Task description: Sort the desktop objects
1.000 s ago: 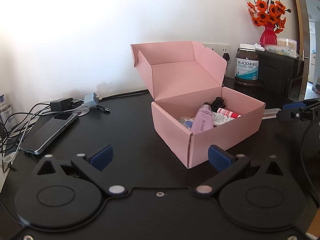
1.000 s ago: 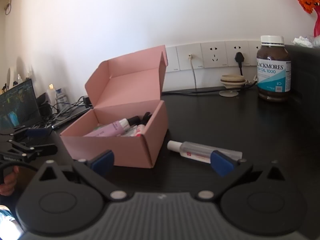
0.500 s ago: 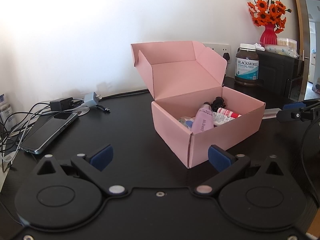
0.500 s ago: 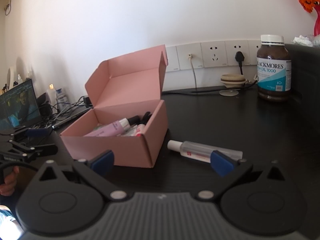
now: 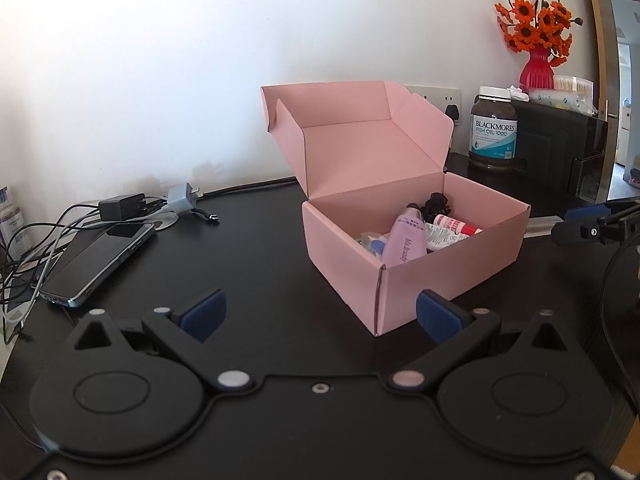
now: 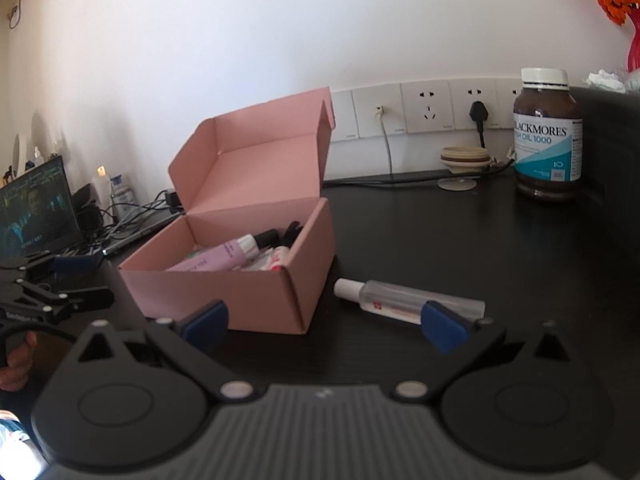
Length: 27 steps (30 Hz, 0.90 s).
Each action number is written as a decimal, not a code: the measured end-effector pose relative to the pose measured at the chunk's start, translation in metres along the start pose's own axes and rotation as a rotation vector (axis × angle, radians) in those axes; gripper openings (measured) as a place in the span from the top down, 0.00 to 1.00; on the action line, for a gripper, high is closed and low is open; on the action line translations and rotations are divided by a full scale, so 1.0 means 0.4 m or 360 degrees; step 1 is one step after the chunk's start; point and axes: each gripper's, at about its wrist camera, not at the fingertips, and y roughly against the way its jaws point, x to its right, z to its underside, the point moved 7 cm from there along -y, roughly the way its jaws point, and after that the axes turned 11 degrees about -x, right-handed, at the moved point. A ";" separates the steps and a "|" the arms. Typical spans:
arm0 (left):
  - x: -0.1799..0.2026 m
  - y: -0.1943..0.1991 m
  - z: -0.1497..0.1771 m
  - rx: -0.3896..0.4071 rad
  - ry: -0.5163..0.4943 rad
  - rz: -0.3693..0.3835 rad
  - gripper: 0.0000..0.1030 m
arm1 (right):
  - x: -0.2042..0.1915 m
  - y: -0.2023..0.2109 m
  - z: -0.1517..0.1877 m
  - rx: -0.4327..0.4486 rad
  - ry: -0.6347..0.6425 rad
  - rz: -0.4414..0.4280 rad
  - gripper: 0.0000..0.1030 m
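Observation:
A pink cardboard box (image 5: 440, 264) (image 6: 208, 296) stands on the black desk with its lid up. Inside lie a lilac tube (image 5: 404, 242) (image 6: 218, 258), a white tube with red print (image 5: 450, 230) and a black item. A clear spray bottle (image 6: 400, 300) with a white cap lies on the desk right of the box. My right gripper (image 6: 324, 326) is open just in front of it, its right pad over the bottle's end. My left gripper (image 5: 320, 312) hovers open before the box corner, holding nothing.
A phone (image 5: 100, 258) and tangled chargers (image 5: 120, 208) lie at the left. A brown fish oil jar (image 6: 548, 148) (image 5: 493, 128) and a black cabinet (image 5: 560, 152) with a red vase of orange flowers (image 5: 536, 40) stand at the right. Wall sockets (image 6: 428, 112) run behind; a screen (image 6: 36, 208) glows far left.

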 end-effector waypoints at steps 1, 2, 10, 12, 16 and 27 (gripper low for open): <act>0.000 0.000 0.000 0.0000 0.0000 0.0000 0.00 | 0.000 0.000 0.000 0.0000 0.0000 0.0000 0.01; 0.000 0.001 0.000 0.0000 0.0000 0.0000 0.00 | 0.000 0.000 0.000 -0.0001 0.0000 0.0000 0.01; 0.001 0.000 0.000 -0.0001 0.0000 0.0001 0.00 | 0.002 -0.001 0.000 -0.0003 -0.0004 -0.0007 0.01; 0.000 0.000 0.000 -0.0002 0.0000 0.0002 0.00 | 0.002 -0.002 0.000 -0.0003 -0.0003 -0.0007 0.01; -0.001 -0.001 -0.001 -0.0002 0.0000 0.0002 0.00 | 0.000 -0.002 0.000 -0.0001 -0.0002 -0.0006 0.01; -0.001 -0.001 0.000 -0.0002 0.0000 0.0003 0.00 | 0.001 -0.001 0.000 0.0001 -0.0004 -0.0011 0.01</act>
